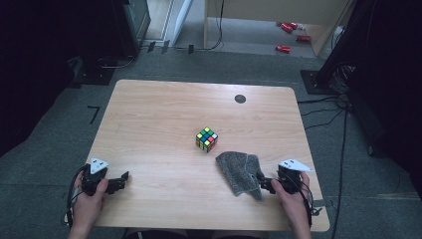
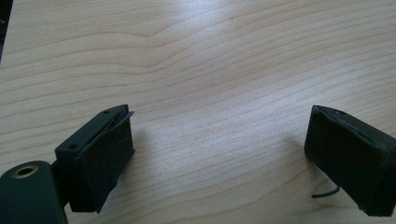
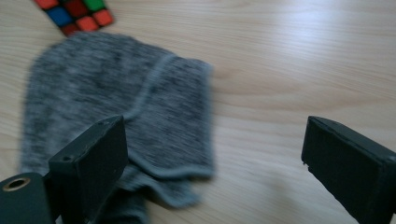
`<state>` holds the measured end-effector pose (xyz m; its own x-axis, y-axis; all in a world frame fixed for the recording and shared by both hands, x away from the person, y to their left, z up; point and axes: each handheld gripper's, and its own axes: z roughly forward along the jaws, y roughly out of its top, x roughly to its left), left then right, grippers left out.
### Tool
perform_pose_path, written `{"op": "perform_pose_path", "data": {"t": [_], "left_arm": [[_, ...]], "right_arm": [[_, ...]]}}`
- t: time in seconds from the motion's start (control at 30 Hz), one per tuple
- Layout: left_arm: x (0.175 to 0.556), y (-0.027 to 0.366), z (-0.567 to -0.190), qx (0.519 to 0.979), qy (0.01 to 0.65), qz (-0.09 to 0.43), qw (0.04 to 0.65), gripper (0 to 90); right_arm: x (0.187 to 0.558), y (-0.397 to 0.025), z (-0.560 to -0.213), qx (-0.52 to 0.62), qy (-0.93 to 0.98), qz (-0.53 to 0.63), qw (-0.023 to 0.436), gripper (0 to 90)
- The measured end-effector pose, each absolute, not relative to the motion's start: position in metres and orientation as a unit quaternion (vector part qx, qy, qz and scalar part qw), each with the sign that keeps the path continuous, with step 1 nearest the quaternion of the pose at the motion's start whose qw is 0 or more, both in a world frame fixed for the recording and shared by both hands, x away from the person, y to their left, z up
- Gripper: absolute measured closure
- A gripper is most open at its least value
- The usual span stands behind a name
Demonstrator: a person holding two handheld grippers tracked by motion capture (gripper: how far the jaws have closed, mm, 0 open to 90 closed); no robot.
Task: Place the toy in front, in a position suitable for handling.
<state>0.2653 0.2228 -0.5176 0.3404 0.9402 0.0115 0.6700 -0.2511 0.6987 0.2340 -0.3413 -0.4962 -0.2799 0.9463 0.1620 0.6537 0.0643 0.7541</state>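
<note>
A scrambled colour cube (image 1: 206, 139) stands near the middle of the wooden table (image 1: 164, 109); its corner (image 3: 77, 15) peeks in at the top left of the right gripper view. Right of it and nearer to me lies a crumpled grey cloth (image 1: 241, 173) (image 3: 116, 112). My right gripper (image 1: 265, 184) (image 3: 212, 172) is open at the cloth's near right edge, its left jaw over the cloth and its right jaw over bare wood. At the near left of the table my left gripper (image 1: 121, 181) (image 2: 219, 158) is open over bare wood, with nothing between its jaws.
A small dark round disc (image 1: 240, 98) sits near the table's far right edge. Cables (image 1: 343, 149) run over the grey floor to the right of the table. Red objects (image 1: 291, 35) lie on the floor far behind.
</note>
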Motion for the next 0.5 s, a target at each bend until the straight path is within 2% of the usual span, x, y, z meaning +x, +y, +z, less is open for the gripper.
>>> {"op": "perform_pose_path", "data": {"t": [0.1, 0.33, 0.5], "left_arm": [[0.265, 0.223, -0.518, 0.759, 0.530, 0.221, 0.306, 8.4], [0.265, 0.223, -0.518, 0.760, 0.530, 0.221, 0.306, 8.4], [0.265, 0.223, -0.518, 0.759, 0.530, 0.221, 0.306, 8.3]], "right_arm": [[0.240, -0.317, -0.487, 0.547, 0.712, 0.398, 0.190, 12.7], [0.249, -0.290, -0.480, 0.519, 0.729, 0.406, 0.182, 15.1], [0.256, -0.275, -0.475, 0.497, 0.740, 0.414, 0.181, 20.5]]}}
